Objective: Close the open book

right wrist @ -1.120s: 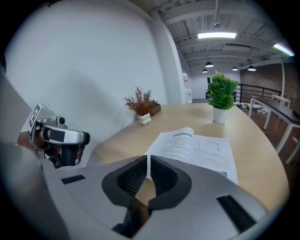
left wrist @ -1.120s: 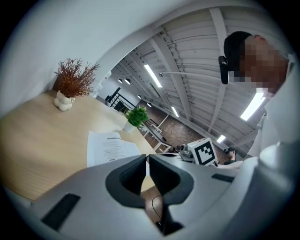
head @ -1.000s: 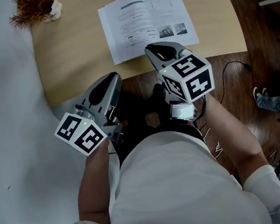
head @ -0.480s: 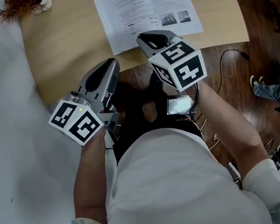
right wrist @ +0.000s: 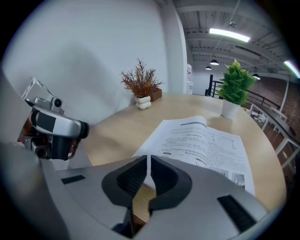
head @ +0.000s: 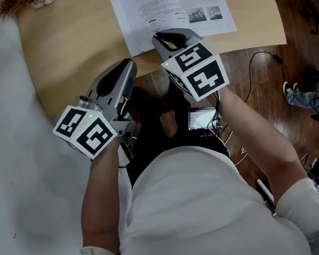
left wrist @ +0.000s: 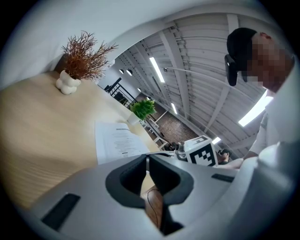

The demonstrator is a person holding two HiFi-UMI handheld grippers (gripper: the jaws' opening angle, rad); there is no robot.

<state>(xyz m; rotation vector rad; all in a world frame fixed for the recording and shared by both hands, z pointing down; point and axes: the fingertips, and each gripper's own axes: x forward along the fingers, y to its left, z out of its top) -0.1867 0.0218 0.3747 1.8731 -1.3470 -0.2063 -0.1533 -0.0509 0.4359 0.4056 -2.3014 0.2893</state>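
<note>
The open book (head: pixel 171 5) lies flat on the table (head: pixel 75 42) at top centre, likely light with floppy pages, best lifted by an outer page edge, while the left gripper (head: pixel 125 69) and right gripper (head: pixel 165 37) are clenched empty.

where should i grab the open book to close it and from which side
Probably the left page's outer edge, near its front corner, coming in low from the left. The book lies flat and open with its spine pointing away, so that free edge can swing over the spine. The left tool and right tool are both shut; one must open first.
</note>
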